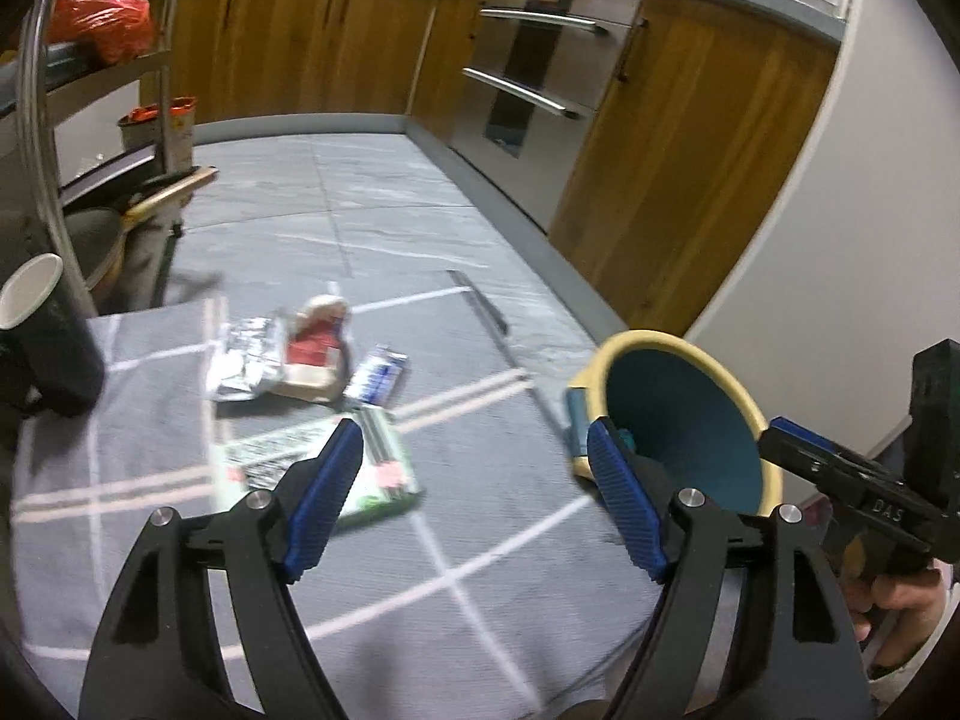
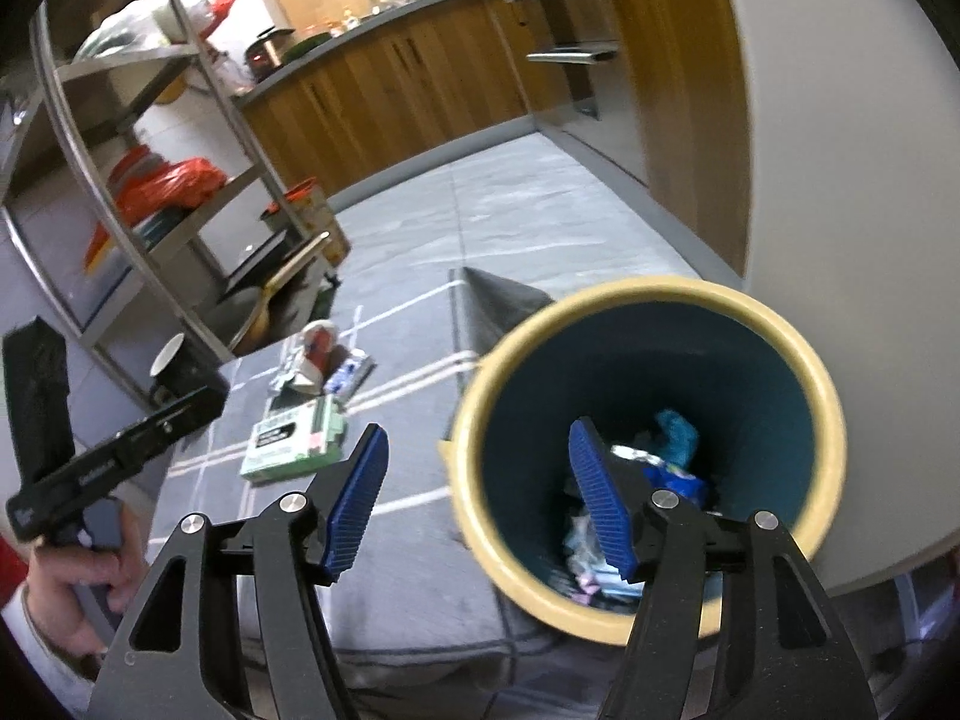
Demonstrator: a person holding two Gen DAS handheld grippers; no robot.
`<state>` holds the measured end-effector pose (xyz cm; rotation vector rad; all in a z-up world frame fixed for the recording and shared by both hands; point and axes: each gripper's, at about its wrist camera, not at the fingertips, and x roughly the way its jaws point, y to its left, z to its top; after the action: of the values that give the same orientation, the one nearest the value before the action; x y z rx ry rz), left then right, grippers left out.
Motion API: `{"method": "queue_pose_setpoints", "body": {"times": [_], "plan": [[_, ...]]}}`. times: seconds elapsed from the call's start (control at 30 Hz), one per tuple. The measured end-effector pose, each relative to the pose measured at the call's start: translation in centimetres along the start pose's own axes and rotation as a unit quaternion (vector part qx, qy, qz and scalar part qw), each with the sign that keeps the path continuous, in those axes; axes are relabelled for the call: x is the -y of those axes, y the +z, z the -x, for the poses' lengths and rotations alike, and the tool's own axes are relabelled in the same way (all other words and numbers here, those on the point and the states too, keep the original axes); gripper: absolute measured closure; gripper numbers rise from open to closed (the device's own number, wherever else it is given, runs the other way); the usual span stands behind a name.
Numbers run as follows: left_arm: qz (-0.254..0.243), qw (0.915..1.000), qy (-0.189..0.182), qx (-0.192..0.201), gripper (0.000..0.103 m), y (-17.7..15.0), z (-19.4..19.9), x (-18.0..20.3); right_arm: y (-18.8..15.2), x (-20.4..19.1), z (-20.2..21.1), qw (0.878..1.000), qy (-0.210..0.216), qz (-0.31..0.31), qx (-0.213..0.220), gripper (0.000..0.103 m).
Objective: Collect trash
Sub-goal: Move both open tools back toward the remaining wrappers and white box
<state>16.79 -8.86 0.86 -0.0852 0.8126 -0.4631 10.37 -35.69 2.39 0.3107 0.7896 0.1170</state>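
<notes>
- A grey cloth (image 1: 420, 570) with white grid lines covers the table in a kitchen with wooden cabinets (image 1: 312, 42) and a metal rack (image 2: 150, 138).
- The left gripper (image 1: 474, 492) hangs above the cloth, its blue-padded jaws spread wide with nothing between them.
- Ahead of it lies loose trash: a green and white packet (image 1: 318, 468) nearest the left fingers, then a silver wrapper (image 1: 246, 360), a red and white wrapper (image 1: 315, 348) and a small blue and white sachet (image 1: 378, 378), bunched close together.
- The right gripper (image 2: 477, 498) is likewise wide open and holds nothing; its right finger (image 2: 600, 510) sits in front of the bin's mouth.
- The bin (image 2: 774, 324), a teal bucket with a cream rim, stands at the right end of the table, tilted toward the cameras in both views.
- Inside it lie crumpled wrappers (image 2: 672, 450), blue, white and pale; their kinds cannot be told.
- A black cup (image 1: 48, 354) with a white lining stands at the cloth's left edge, near the rack.
</notes>
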Motion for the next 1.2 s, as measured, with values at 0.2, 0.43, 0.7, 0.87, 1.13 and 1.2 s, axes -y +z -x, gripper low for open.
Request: {"method": "queue_pose_setpoints", "body": {"times": [0.2,0.43,0.7,0.87,1.13,1.2], "plan": [[-0.010,0.9995,0.028,-0.007,0.034,1.4,-0.3,-2.3,1.4,-2.9,-2.2,0.999,0.019,0.028,-0.021,0.038],[-0.005,0.9987,0.038,-0.033,0.049,2.4,-4.4,-4.0,3.2,-5.8,-5.8,0.996,0.034,0.065,-0.046,0.033],[0.000,0.9959,0.063,-0.066,0.071,3.2,-9.5,-5.3,2.7,-6.4,-10.4,0.995,0.037,0.065,-0.072,0.033],[0.007,0.9941,0.066,-0.086,0.071,3.6,-12.0,-6.2,3.1,-6.3,-12.3,0.994,0.039,0.059,-0.081,0.033],[0.010,0.9907,0.066,-0.119,0.090,4.1,-15.2,-7.3,3.6,-6.3,-14.8,0.994,0.043,0.050,-0.093,0.032],[0.009,0.9904,0.065,-0.122,0.095,4.0,-15.4,-7.4,3.5,-6.3,-15.5,0.993,0.043,0.048,-0.099,0.032]]}}
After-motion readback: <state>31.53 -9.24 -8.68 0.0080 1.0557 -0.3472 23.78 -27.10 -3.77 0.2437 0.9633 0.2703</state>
